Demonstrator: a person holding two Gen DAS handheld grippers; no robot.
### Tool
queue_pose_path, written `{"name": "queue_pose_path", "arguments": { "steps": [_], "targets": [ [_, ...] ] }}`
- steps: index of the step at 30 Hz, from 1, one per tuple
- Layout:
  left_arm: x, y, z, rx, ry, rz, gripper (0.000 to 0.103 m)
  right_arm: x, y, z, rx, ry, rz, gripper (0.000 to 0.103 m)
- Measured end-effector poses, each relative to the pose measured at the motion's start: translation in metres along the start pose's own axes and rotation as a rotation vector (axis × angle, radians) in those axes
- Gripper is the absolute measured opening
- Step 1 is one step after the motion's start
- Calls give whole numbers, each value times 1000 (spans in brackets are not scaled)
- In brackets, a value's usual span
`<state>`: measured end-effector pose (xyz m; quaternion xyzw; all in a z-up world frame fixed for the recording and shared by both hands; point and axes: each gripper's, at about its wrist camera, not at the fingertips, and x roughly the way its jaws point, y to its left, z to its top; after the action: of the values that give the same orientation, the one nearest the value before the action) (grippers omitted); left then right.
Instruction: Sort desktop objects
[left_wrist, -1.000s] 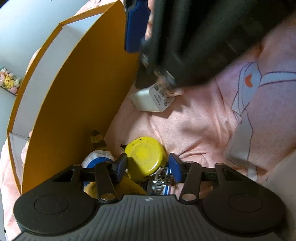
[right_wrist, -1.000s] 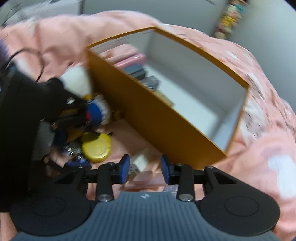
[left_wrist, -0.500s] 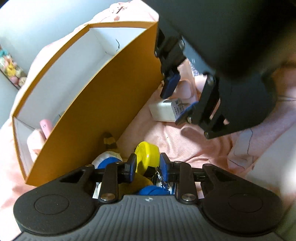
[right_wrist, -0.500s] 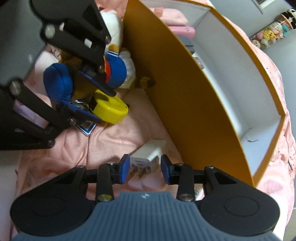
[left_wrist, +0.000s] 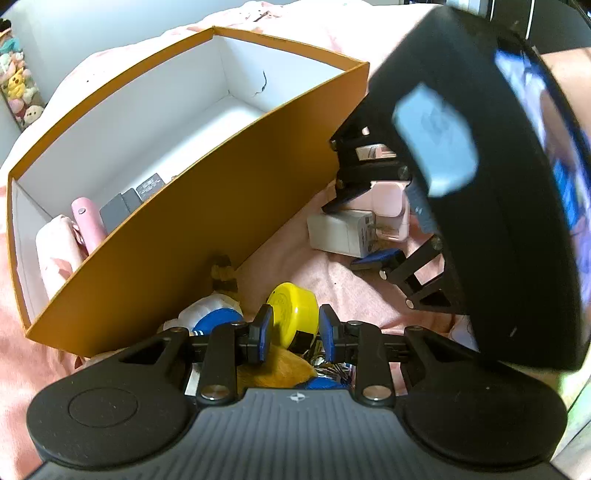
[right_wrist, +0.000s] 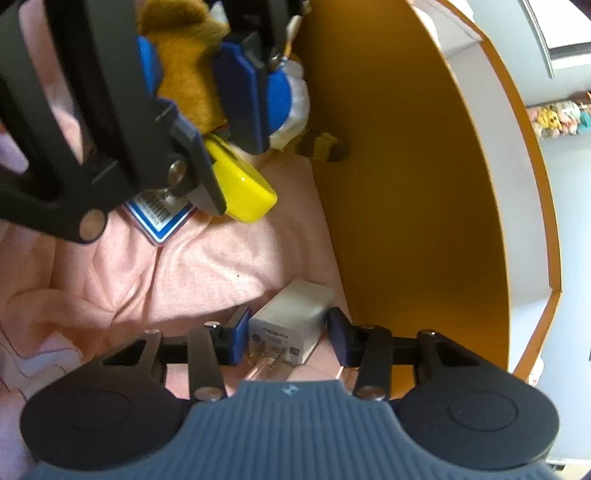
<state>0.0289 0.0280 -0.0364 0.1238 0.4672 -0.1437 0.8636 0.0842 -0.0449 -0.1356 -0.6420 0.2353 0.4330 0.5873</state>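
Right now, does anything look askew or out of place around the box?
Yes. The yellow round case is tipped up on its edge between the left gripper fingers. A dark mark mars the orange box inner wall. The white charger looks fine.

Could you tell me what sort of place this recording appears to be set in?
Probably a bedroom, with the sorting done on a bed: everything lies on a rumpled pink blanket, a shelf of plush toys stands by the wall, and a stuffed toy lies beside the orange box.
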Motion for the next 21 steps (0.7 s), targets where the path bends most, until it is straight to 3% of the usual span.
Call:
{"name": "queue_pose_path", "arguments": {
  "steps": [3, 5, 8, 11, 17, 21],
  "targets": [
    [16, 3, -3, -8, -2, -3, 32, -9, -18, -6, 113, -32, 35, 39],
    [12, 4, -3, 4, -6, 14, 32, -16, -40, -13, 256, -60, 93, 37],
    [10, 3, -2, 49, 0, 75, 32, -23, -82, -30, 550, -139, 263, 36],
    [8, 1, -1, 63, 10, 68, 32, -18, -108, -43, 771, -169, 425, 36],
    [12, -2, 4, 61, 39, 63, 32, 3, -100, -36, 822, -56, 540, 35],
    [14, 1, 9, 6, 70, 31, 32, 7, -106, -34, 824, -28, 598, 38]
  ]
}}
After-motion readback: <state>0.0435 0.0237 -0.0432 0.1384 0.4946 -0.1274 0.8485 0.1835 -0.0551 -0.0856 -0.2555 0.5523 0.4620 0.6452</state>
